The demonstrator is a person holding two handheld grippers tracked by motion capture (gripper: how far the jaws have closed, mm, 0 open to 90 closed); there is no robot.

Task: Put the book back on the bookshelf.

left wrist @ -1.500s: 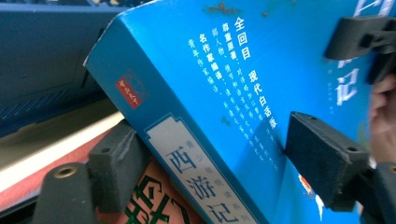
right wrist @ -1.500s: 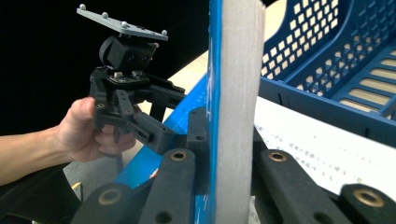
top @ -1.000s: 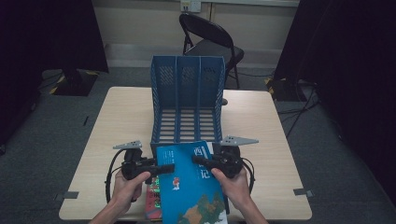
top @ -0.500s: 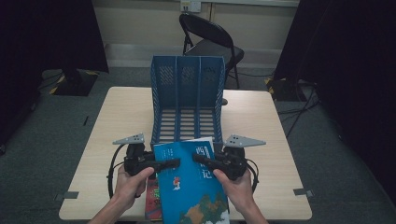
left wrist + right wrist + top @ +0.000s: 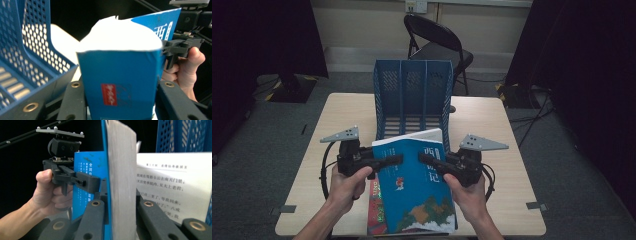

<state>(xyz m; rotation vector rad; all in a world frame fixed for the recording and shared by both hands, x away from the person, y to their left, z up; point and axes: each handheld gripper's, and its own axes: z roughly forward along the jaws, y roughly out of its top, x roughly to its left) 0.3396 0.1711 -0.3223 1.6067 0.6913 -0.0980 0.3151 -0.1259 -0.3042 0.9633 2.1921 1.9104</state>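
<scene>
I am looking down on a pale wood-grain table [image 5: 492, 130] sitting on grey carpet, with black curtains hanging at both sides and a black folding chair [image 5: 434, 42] standing beyond the blue file rack [image 5: 412, 95]. The rack is perforated plastic, three upright slots with a ribbed floor, at the table's middle. Just in front of the rack I am holding a thick blue paperback [image 5: 414, 190] off the table, glossy cover up, white page block facing the rack. My left gripper [image 5: 394, 161] has just been closing and is now gripping the book's spine side — my right gripper [image 5: 426, 159] is clamping the opposite edge, pages between its jaws. A red book [image 5: 374, 210] is lying flat beneath, farther from the rack.
</scene>
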